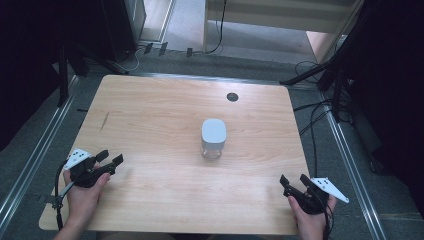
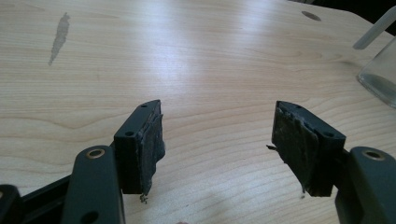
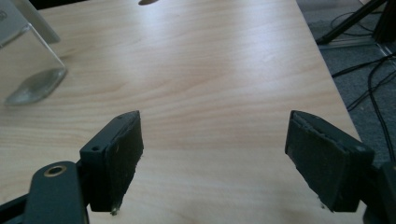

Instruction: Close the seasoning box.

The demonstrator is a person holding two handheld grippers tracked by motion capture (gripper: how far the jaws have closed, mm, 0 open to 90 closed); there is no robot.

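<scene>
A clear jar with a white square lid (image 1: 213, 138) stands upright in the middle of the wooden table (image 1: 150, 110). My left gripper (image 1: 111, 158) rests near the table's front left, held by a hand, open with nothing between its jaws. My right gripper (image 1: 295, 181) sits at the front right, also open and empty. In the left gripper view the two worn pads (image 2: 152, 144) stand wide apart over bare wood, and the jar's glass base (image 2: 380, 77) shows at the right edge. The right gripper view has the jar (image 3: 28, 65) at the upper left, well ahead of the gripper (image 3: 212, 158).
A dark round grommet hole (image 1: 232, 97) lies near the table's far edge. A grey smear (image 1: 104, 120) marks the wood at the left. Cables (image 1: 312, 120) and black stand legs (image 1: 340, 75) crowd the floor to the right, and metal rails (image 1: 40, 150) run along both sides.
</scene>
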